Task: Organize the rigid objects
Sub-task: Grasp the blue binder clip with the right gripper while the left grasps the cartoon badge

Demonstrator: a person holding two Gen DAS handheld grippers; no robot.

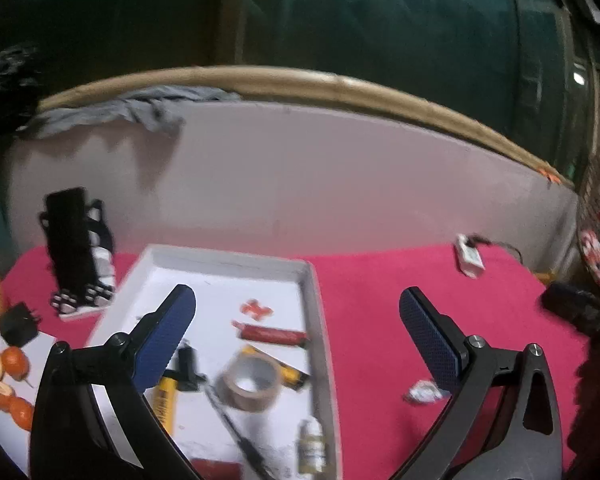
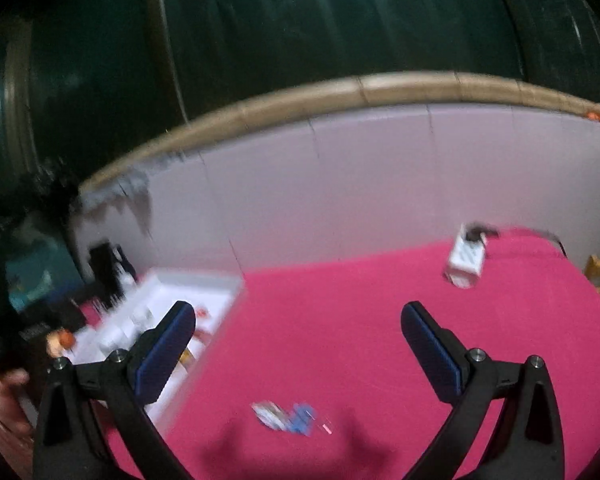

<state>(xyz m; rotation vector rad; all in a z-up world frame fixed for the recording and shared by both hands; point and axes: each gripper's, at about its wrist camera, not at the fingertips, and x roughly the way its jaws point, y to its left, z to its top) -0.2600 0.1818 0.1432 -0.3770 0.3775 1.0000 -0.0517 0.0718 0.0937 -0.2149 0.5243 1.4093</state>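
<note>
Pink tablecloth, small blurred packet low between the right gripper's spread, empty fingers.

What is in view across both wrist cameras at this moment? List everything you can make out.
tray: 1, white, left on the cloth
tape roll: 1, grey-brown, in tray
red bar: 1, in tray
yellow tool: 1, yellow-black, in tray
small bottle: 1, pale, tray's near right corner
crumpled wrapper: 1, white-blue, on cloth right of tray
white box: 1, far right on cloth
black-and-white stand: 1, left behind tray
cloth: 1, pink, covers table
left gripper: 1, blue pads, open, empty
right gripper: 1, blue pads, open, empty
</note>
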